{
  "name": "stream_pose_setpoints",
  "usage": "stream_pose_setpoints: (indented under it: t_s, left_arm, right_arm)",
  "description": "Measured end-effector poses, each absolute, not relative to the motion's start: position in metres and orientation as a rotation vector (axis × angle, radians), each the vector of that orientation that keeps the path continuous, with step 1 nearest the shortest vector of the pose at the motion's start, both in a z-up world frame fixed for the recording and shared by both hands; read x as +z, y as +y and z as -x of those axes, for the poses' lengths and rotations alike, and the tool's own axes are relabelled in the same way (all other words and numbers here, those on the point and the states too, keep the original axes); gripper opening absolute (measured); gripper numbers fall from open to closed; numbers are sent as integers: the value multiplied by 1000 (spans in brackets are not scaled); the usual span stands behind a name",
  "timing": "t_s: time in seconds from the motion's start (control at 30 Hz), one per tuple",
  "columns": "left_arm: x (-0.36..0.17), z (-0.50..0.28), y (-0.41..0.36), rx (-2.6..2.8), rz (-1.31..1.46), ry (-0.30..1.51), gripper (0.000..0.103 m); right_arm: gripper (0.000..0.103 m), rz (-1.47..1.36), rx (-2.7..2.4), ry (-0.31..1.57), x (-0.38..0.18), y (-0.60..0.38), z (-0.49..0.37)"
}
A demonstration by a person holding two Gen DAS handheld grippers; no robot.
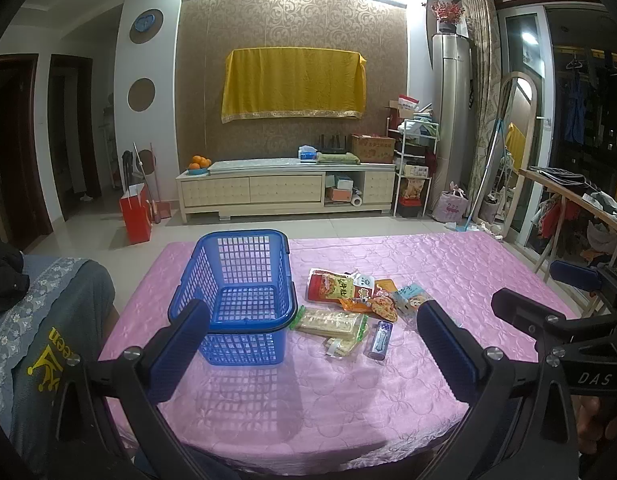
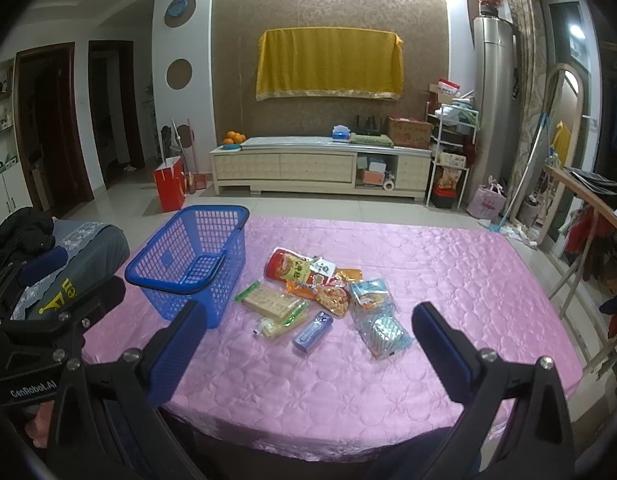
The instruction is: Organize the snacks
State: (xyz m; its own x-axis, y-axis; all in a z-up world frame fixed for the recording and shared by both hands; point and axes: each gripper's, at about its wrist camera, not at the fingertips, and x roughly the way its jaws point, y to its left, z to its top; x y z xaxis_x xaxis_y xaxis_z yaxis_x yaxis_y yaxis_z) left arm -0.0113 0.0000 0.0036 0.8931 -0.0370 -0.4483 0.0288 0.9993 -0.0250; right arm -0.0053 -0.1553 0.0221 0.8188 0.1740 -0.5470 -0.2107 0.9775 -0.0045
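An empty blue plastic basket (image 1: 244,292) (image 2: 192,264) stands on the pink tablecloth (image 1: 348,392) (image 2: 448,272). To its right lies a heap of snacks: a red packet (image 1: 330,286) (image 2: 288,268), a cracker pack with green ends (image 1: 328,322) (image 2: 270,300), a purple gum pack (image 1: 380,339) (image 2: 313,332), orange packets (image 2: 332,296) and a light blue packet (image 2: 382,330). My left gripper (image 1: 314,354) is open and empty above the near table, in front of the basket and snacks. My right gripper (image 2: 308,354) is open and empty, hovering short of the snacks.
A cushioned seat with grey cloth and a dark garment (image 1: 32,320) (image 2: 68,252) sits left of the table. A wooden rack with clothes (image 2: 588,208) stands to the right. A TV cabinet (image 1: 284,188) lines the far wall across tiled floor.
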Motion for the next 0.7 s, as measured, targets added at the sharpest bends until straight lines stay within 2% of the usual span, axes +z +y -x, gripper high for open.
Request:
stream_pose_setpoints:
  t_s: [0.37, 0.7]
  left_arm:
    - [10, 10, -2, -53, 19, 462, 103]
    - [15, -32, -16, -112, 4, 490, 103]
  right_arm:
    - [103, 58, 218, 585, 23, -156, 2]
    - [103, 92, 217, 514, 30, -175, -24]
